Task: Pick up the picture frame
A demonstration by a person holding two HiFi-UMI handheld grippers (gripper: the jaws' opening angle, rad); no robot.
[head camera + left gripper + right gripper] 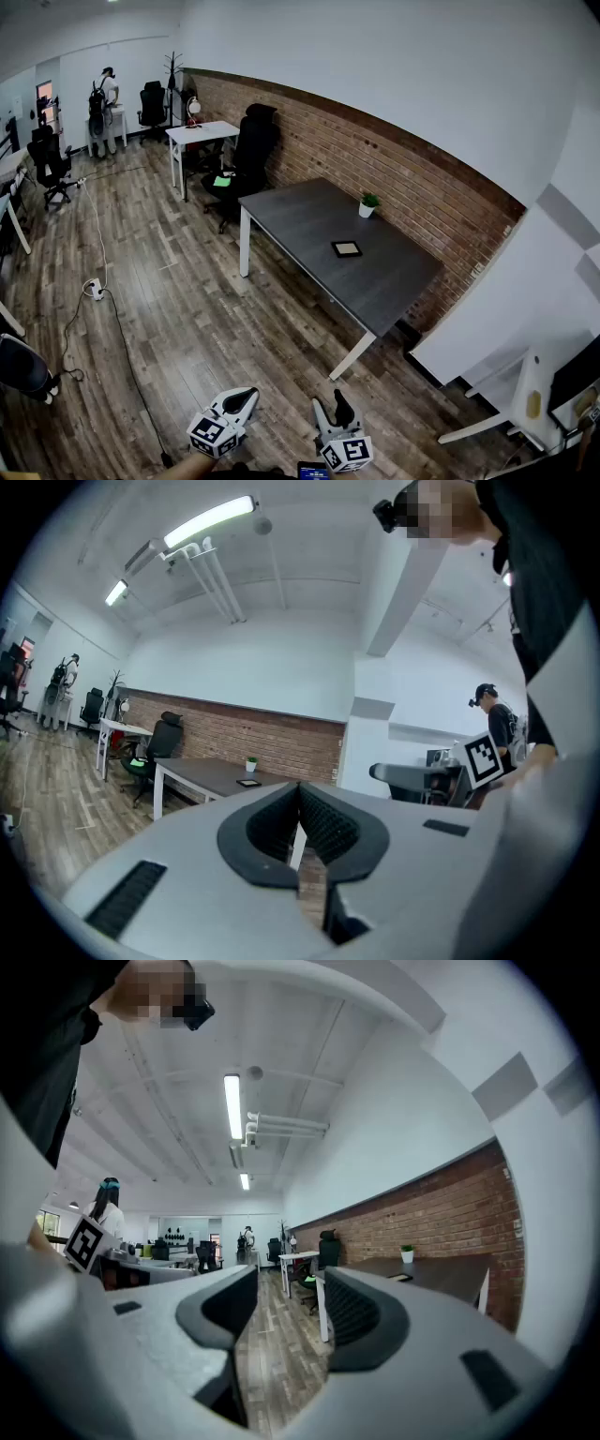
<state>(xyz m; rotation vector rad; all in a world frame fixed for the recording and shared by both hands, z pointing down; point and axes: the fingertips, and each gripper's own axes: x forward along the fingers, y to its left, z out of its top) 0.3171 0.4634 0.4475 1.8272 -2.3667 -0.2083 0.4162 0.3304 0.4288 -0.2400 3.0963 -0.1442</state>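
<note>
Holding both tongs level and low in front of me, above the wood floor (187, 319), I have the left gripper (244, 399) clenched on nothing, its ribbed pads (272, 829) pressed together at the tips. The right gripper (332, 410) is released, its pads (361, 1312) standing wide apart with only floorboards showing between them. Both are well short of the table. Off to my left a cable runs over the boards to a white power strip (94, 289). Ahead stands the dark table (300, 211) on white legs, one long edge along the brick wall (422, 173). The picture frame (346, 248) lies flat on it, about midway along the top. As far as I can judge at this size, it sits a little nearer the wall-side edge than the edge facing me, and nothing touches it. A small potted plant (369, 203) in a white pot stands beyond the frame, close to the wall-side edge and apart from it. Past the table's far short edge is a black office chair (253, 141), then a white desk (202, 131) by the same wall. At the far end of the room a person (105, 105) stands near more chairs.
</note>
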